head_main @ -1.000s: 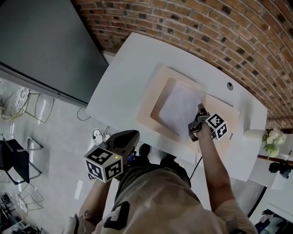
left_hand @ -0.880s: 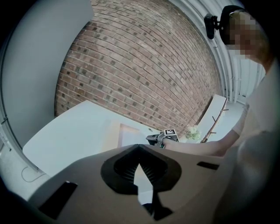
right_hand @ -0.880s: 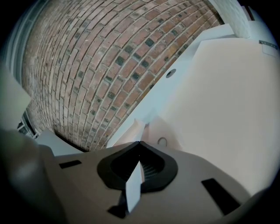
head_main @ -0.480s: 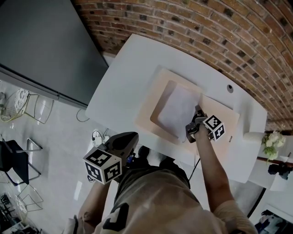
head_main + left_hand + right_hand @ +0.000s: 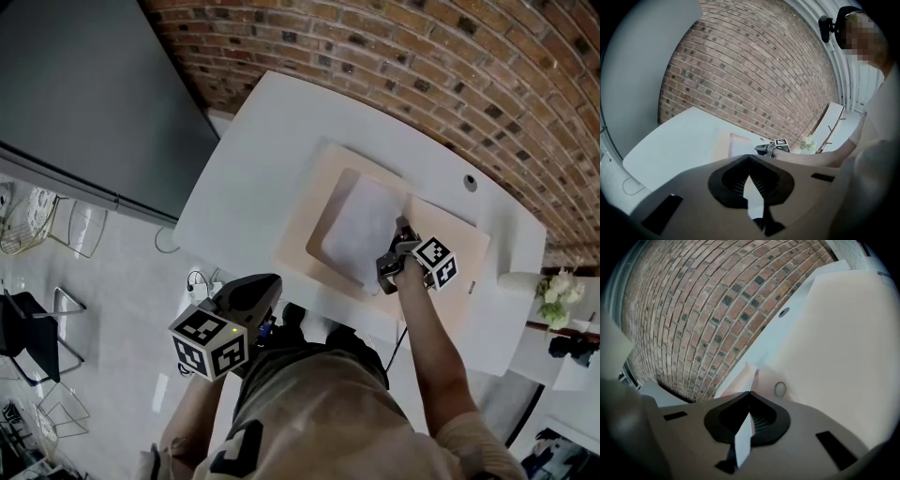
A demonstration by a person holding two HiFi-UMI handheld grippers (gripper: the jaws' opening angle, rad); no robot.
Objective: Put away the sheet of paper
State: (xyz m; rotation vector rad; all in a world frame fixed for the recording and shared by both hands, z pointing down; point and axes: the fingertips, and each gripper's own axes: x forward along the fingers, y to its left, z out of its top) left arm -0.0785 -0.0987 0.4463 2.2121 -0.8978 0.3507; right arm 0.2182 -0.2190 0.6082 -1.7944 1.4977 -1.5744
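Left tool (image 5: 749, 158) at 7 o'clock, off the surface, jaws together, empty. Right tool (image 5: 750, 393) at 4 o'clock, clamped on the sheet of paper (image 5: 361, 225) at its 3 o'clock edge, which looks slightly lifted. Rest of the sheet lies on the tan folder (image 5: 450, 234), mid white surface (image 5: 253, 159). My read: grasp done, lifting and stowing left. Brick wall (image 5: 422, 56) at 12.

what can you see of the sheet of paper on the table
A plain white rectangular sheet of paper, blank on the side that shows. It lies mostly flat on an open beige folder on the white table. The right gripper is shut on one edge, where the paper stands edge-on between the jaws.
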